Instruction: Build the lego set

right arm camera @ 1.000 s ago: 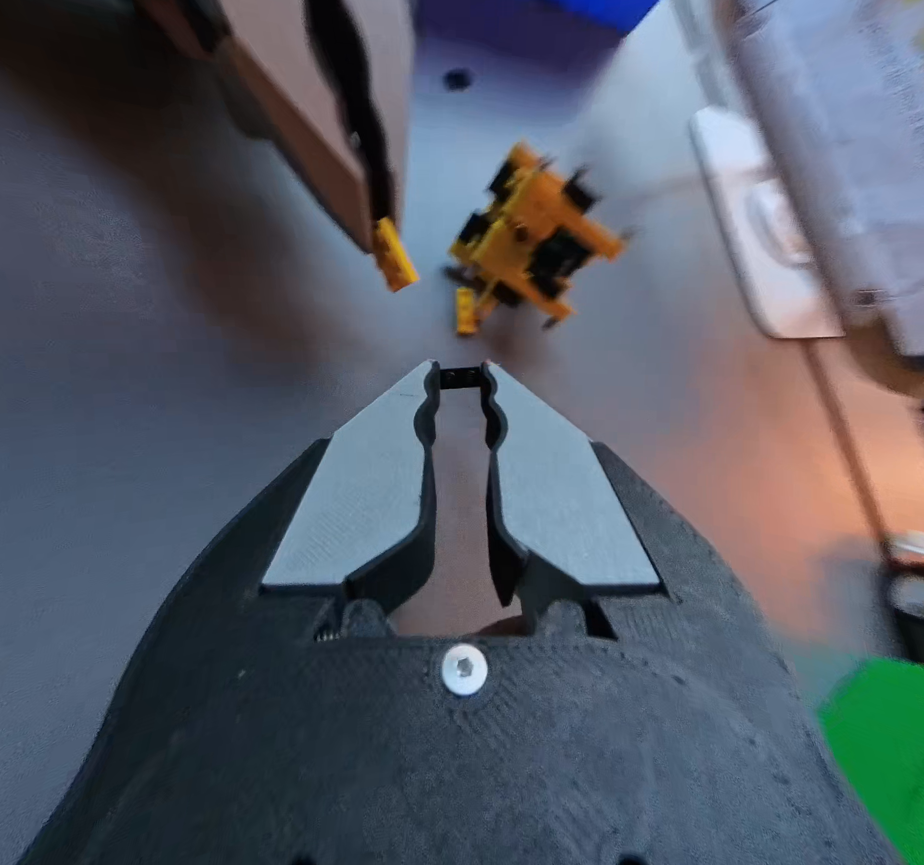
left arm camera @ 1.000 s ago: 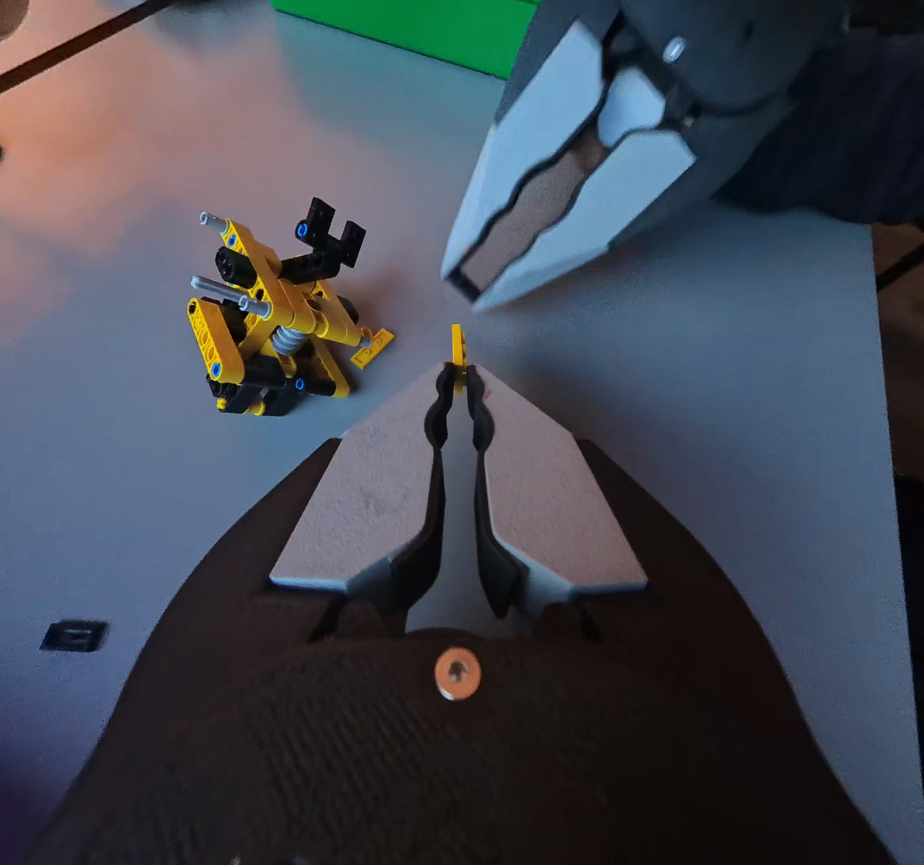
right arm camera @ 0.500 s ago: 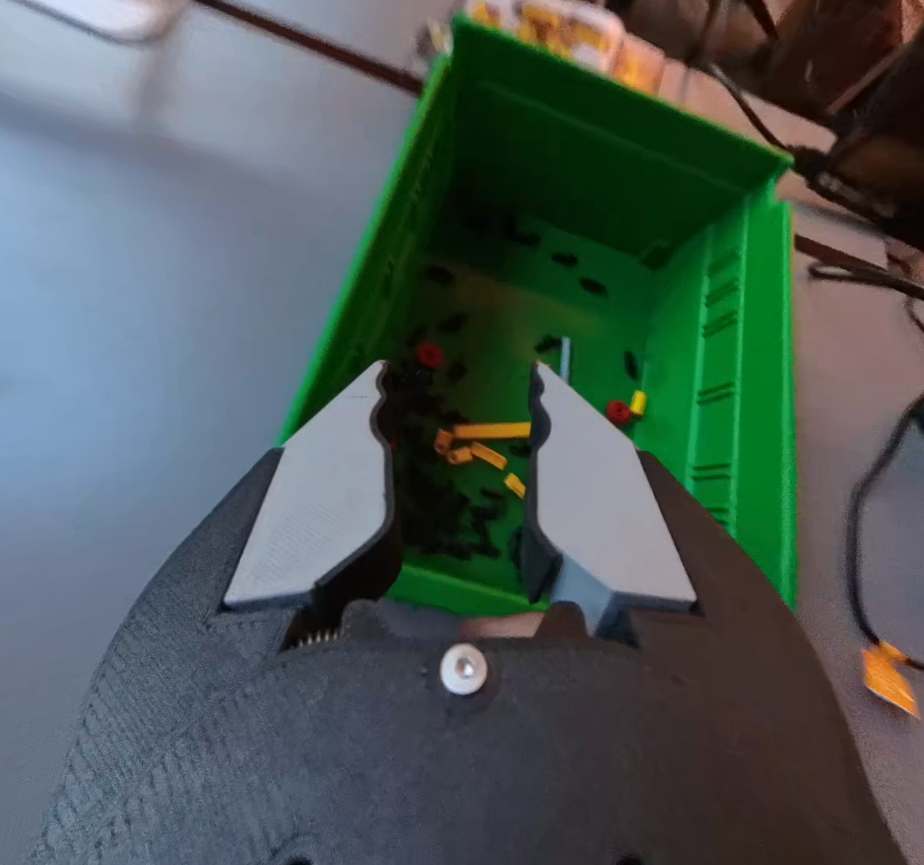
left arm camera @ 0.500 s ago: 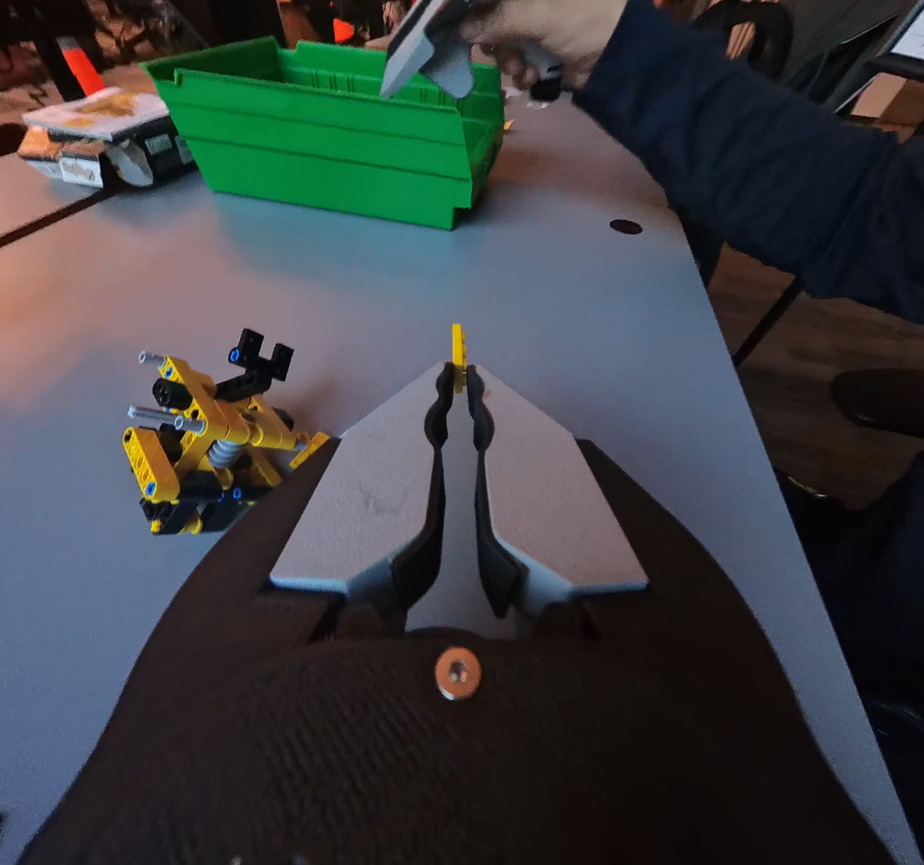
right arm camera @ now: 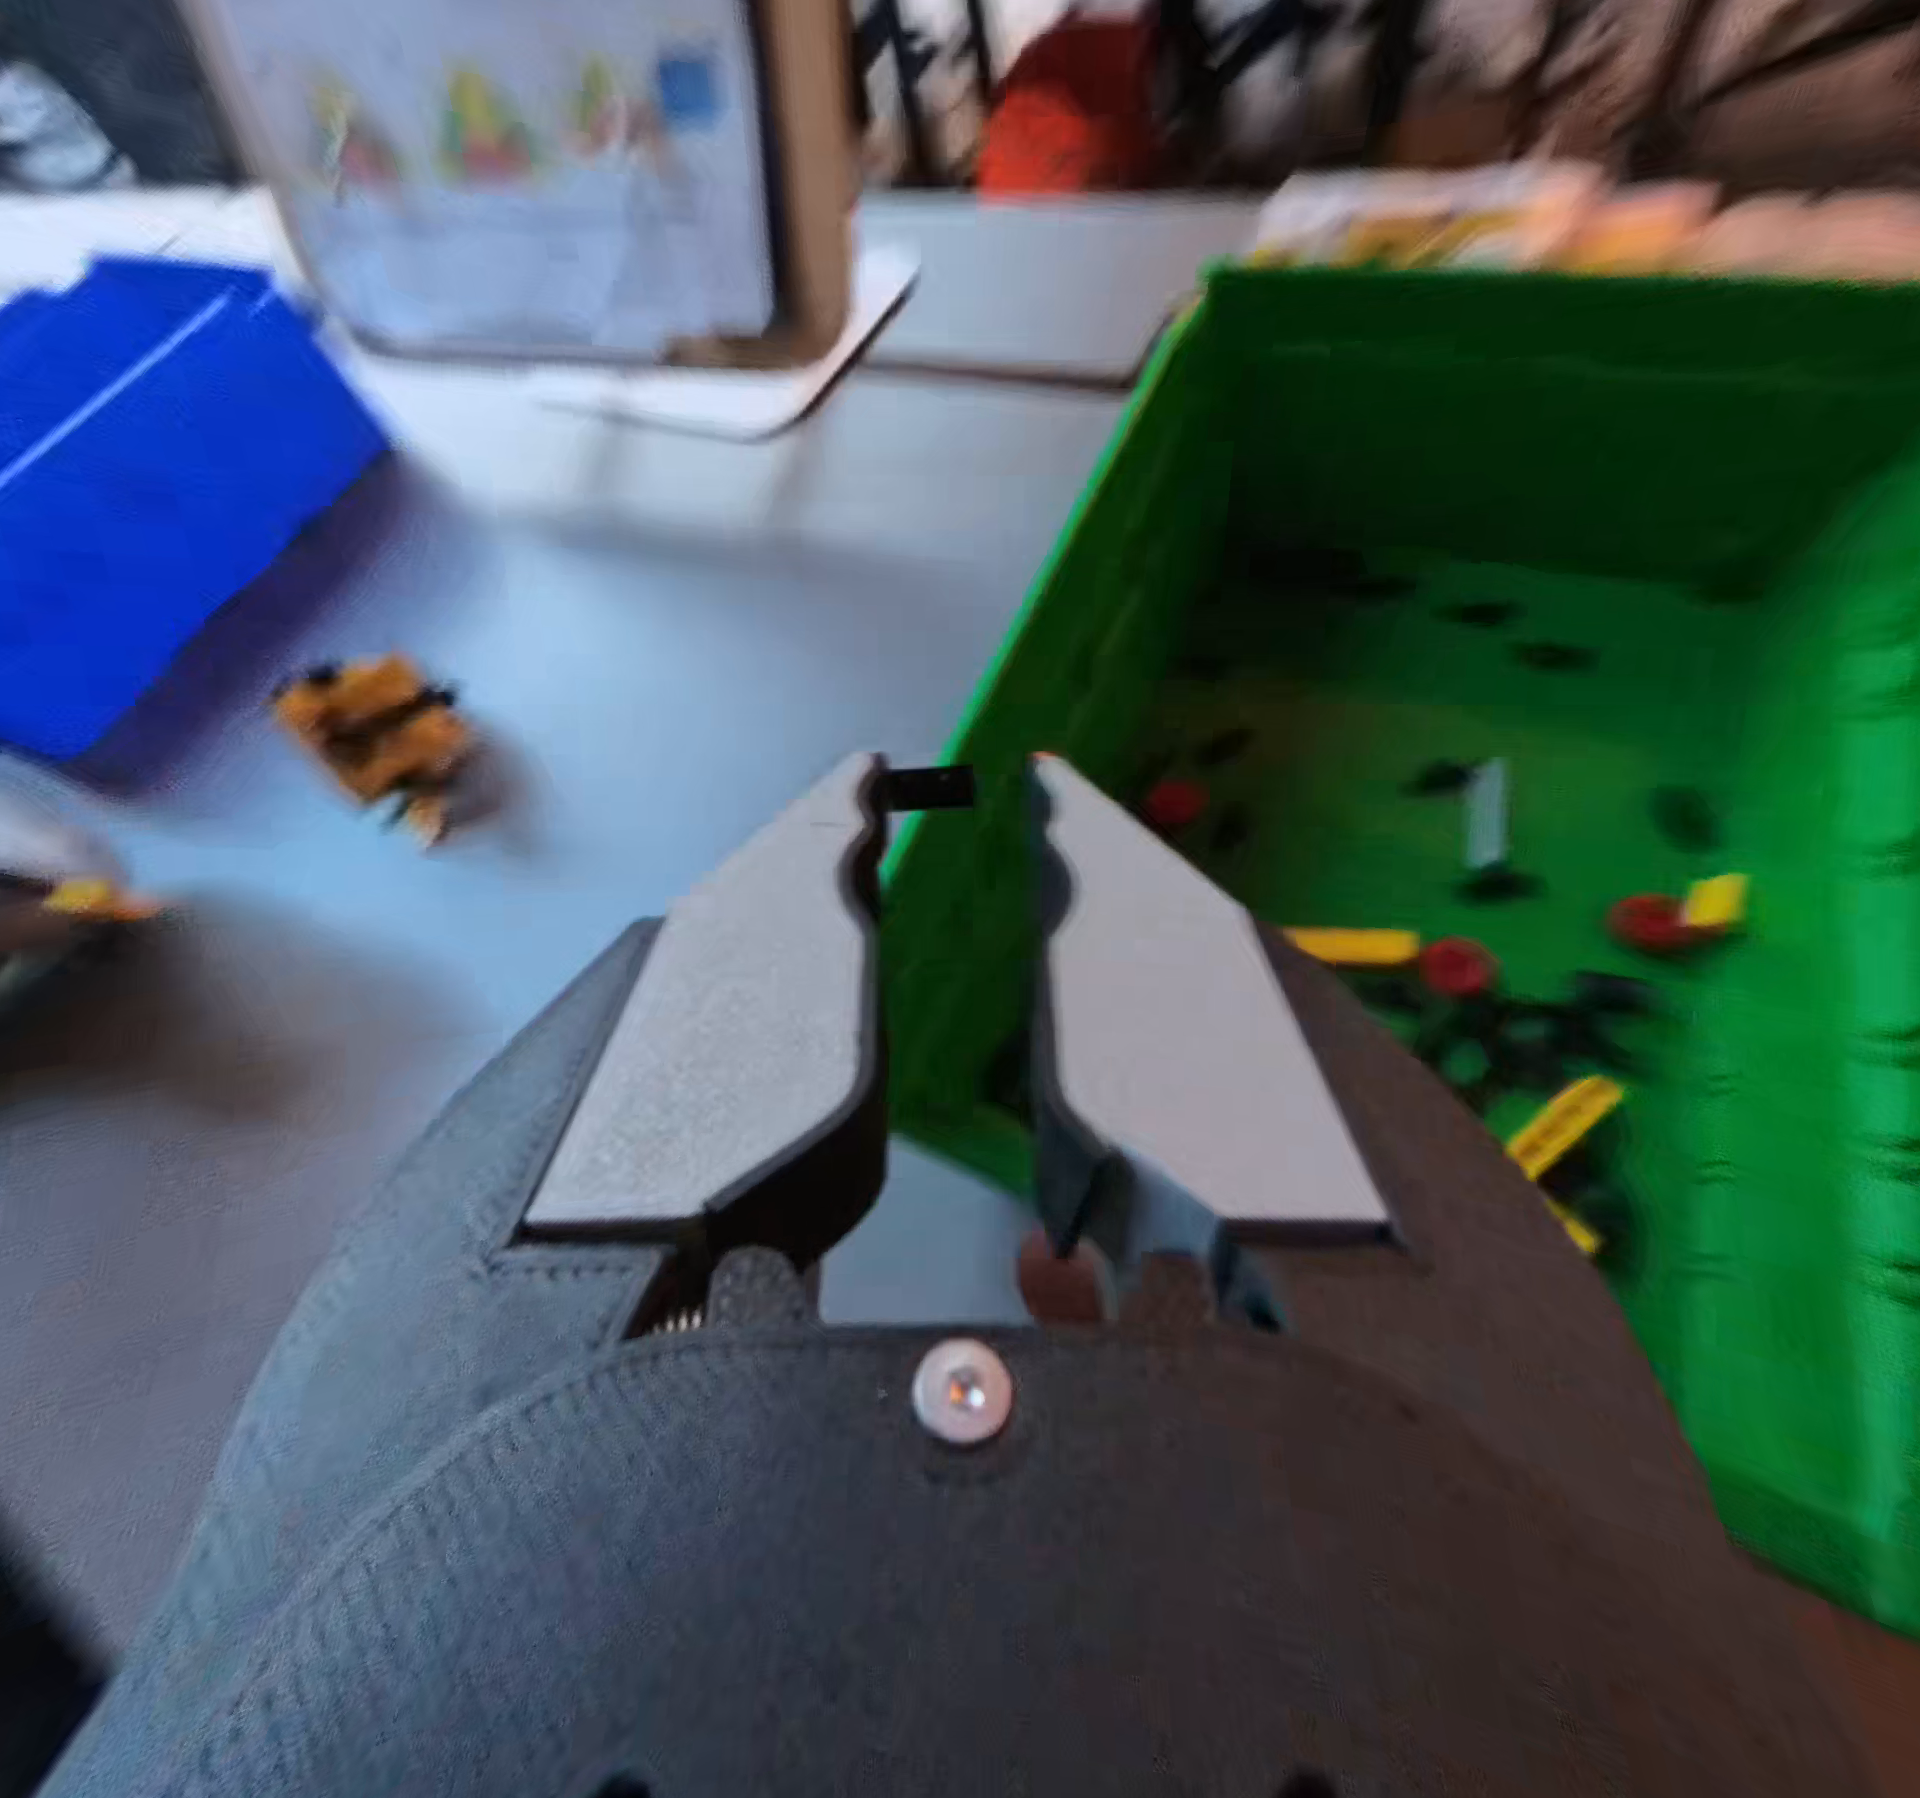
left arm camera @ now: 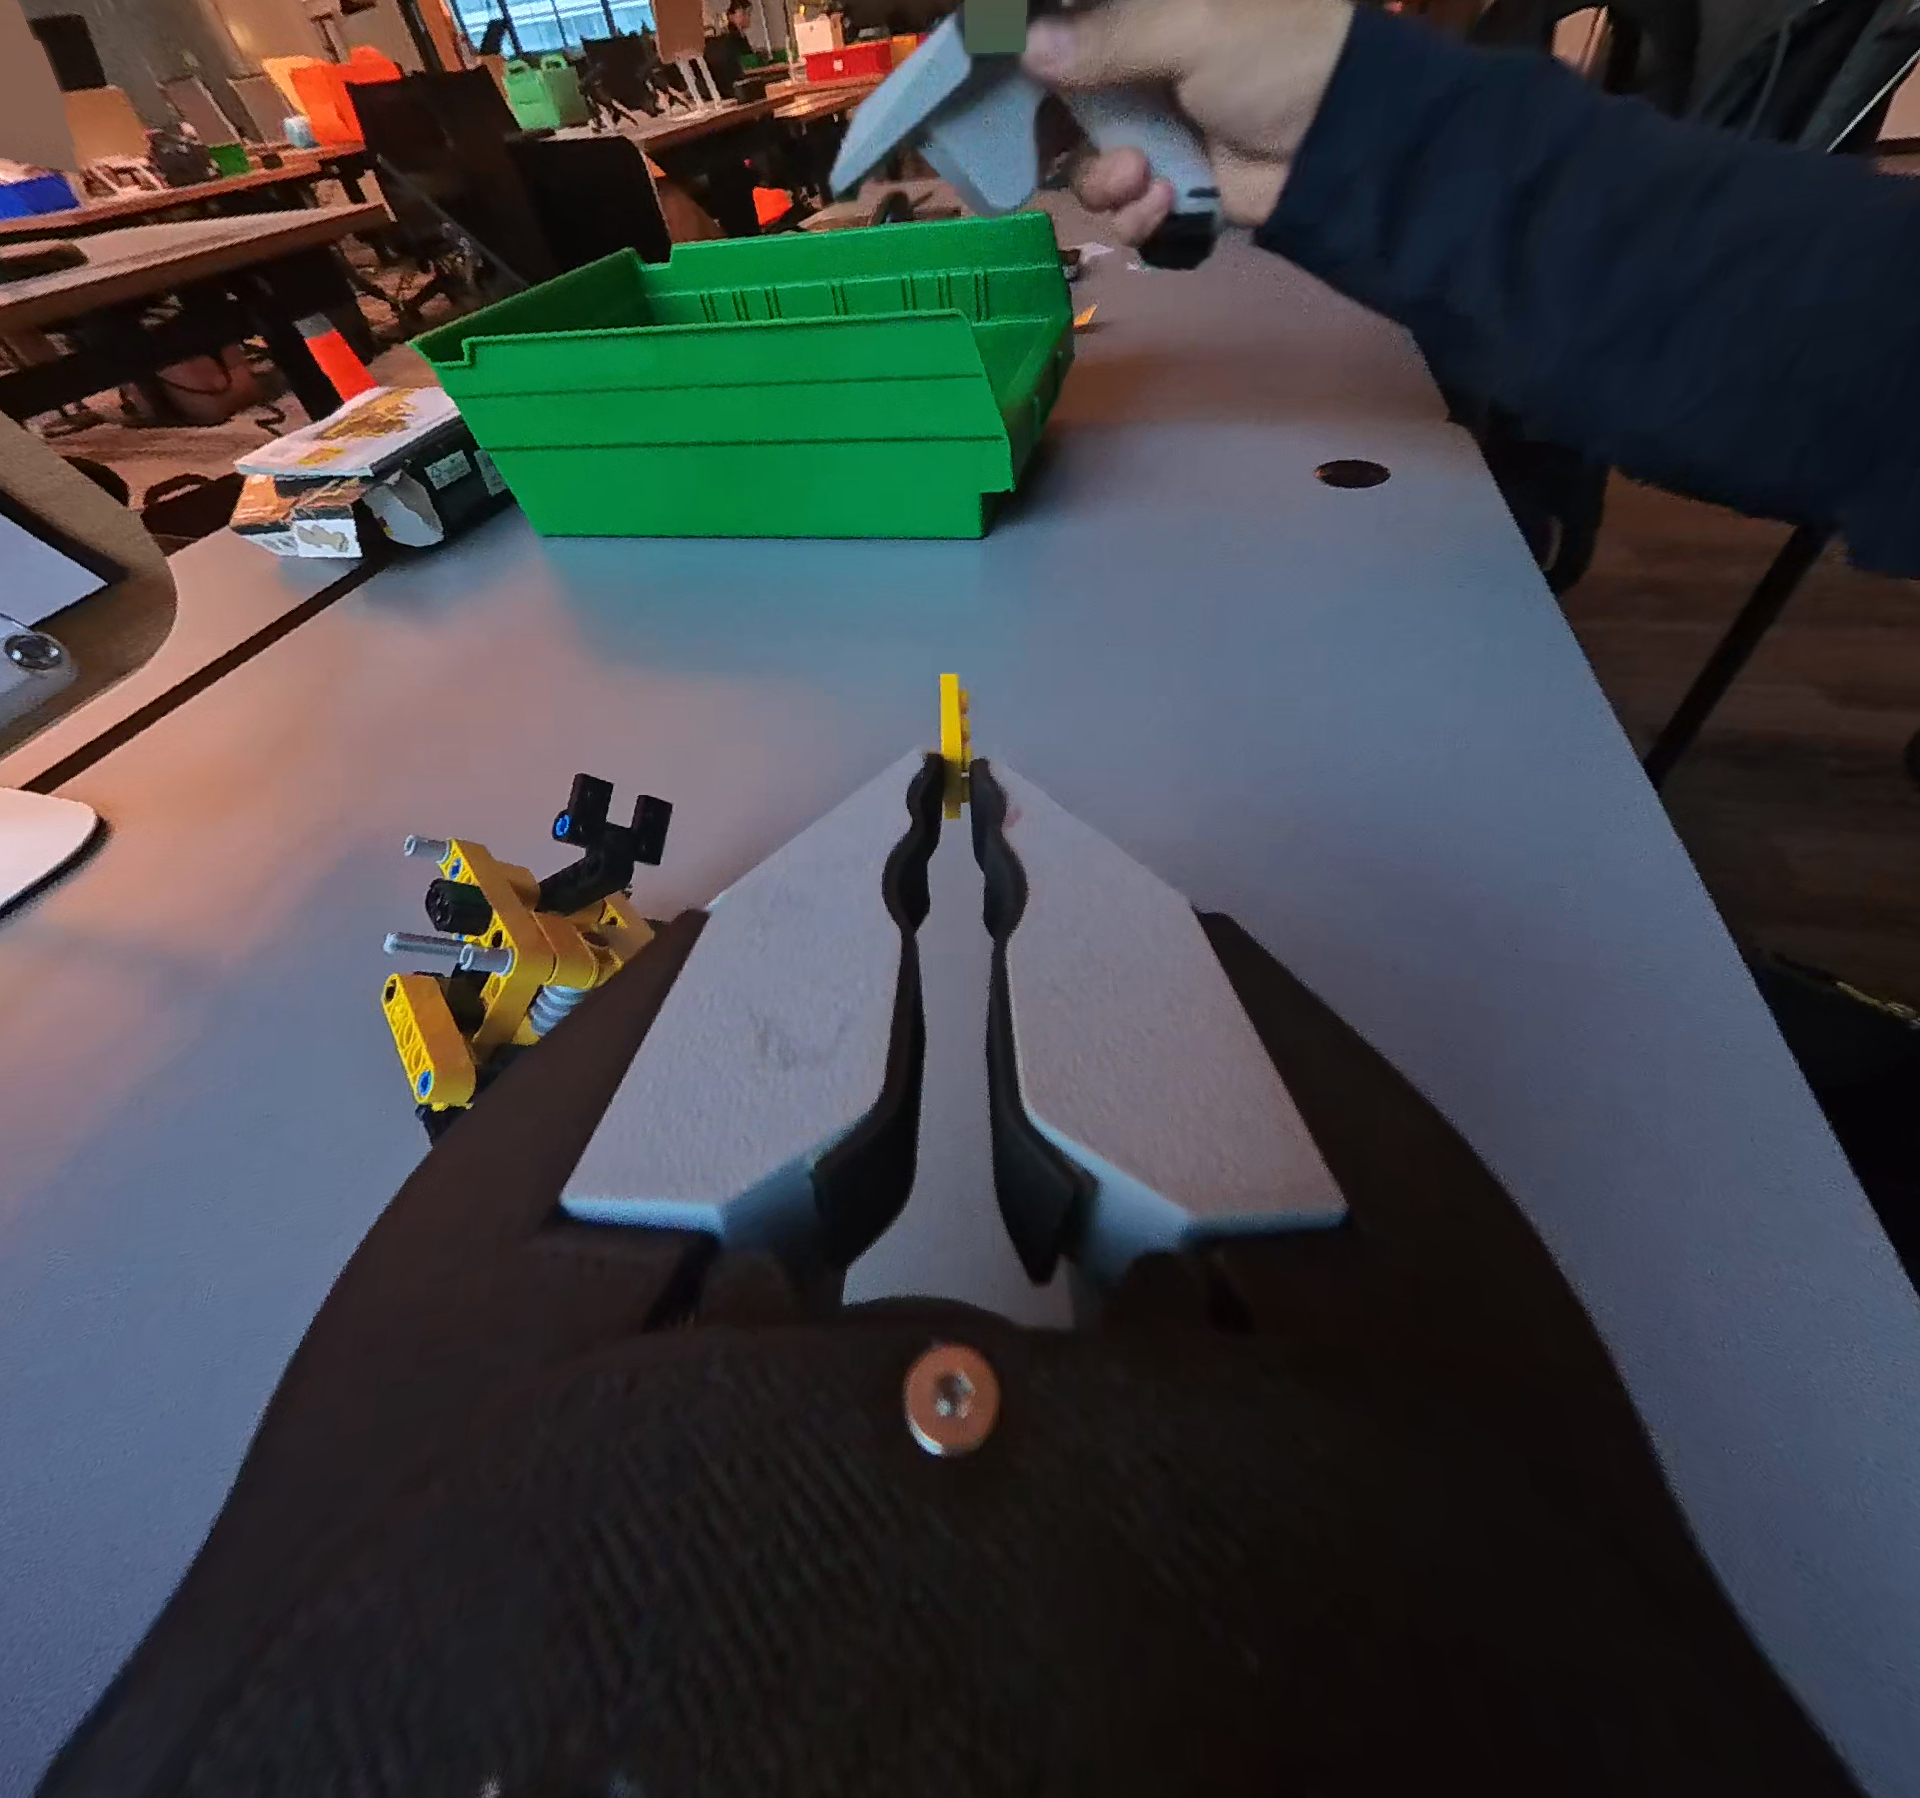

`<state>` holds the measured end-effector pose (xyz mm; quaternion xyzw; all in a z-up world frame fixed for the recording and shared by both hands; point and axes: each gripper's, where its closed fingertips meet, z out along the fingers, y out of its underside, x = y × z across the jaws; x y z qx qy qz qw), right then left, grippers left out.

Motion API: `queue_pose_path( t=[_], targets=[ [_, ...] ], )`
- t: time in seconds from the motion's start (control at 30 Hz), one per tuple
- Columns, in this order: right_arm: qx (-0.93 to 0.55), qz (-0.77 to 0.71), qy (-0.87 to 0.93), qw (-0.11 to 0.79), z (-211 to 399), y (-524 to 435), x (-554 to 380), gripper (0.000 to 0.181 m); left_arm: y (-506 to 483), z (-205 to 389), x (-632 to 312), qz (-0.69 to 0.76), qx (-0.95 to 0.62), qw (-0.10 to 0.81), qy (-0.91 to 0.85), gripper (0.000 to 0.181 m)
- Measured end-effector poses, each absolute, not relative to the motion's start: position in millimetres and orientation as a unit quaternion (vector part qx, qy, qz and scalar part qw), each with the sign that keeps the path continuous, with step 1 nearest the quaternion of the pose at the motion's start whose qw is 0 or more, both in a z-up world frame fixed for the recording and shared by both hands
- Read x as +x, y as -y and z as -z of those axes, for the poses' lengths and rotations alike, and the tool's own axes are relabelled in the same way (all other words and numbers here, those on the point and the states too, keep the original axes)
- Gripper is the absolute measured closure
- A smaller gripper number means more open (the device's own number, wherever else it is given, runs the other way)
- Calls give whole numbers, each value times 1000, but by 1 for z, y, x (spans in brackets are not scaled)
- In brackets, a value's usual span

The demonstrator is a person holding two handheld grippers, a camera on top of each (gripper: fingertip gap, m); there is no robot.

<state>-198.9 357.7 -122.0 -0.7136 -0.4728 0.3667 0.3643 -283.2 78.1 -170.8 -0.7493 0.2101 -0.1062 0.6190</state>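
Grey table (left arm camera: 1195, 605) carries a green bin (left arm camera: 748, 398) of loose parts, blurred in the right wrist view. Part-built yellow-and-black lego model (left arm camera: 509, 959) lies left of the left gripper (left arm camera: 954, 772), its lower edge hidden behind that gripper. Left fingers pinch a small yellow plate (left arm camera: 950, 730) edge-on, long axis upright. Right gripper (right arm camera: 956, 782) stands parted, a black piece (right arm camera: 930, 787) clinging to its left fingertip.

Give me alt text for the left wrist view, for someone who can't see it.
The left gripper pinches a small yellow lego piece upright above a grey table. A half-built yellow and black lego model sits to its left; farther off, a hand holds the right gripper above a green bin.
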Motion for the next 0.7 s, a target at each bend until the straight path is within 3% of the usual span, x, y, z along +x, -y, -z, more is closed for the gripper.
queue_pose_path(
  t=[0.1,0.17,0.27,0.47,0.6,0.7],
  targets=[
    [-728,-303,538,299,164,-339,-195,135,-78,173,-284,108,-755,613,-207,180],
    [-729,-306,511,337,149,-348,-194,152,-78,173,-283,110,-756,611,-207,180],
    [-724,-338,449,400,117,-369,-190,145,-79,173,-285,105,-757,612,-203,180],
    [-743,-338,418,398,117,-384,-181,139,-79,174,-290,103,-760,611,-195,180],
    [-636,-397,526,402,99,-293,-213,146,-77,170,-284,107,-747,621,-213,180],
    [-529,-482,640,280,115,-177,-243,152,-73,166,-272,110,-728,632,-241,180]
  ],
)
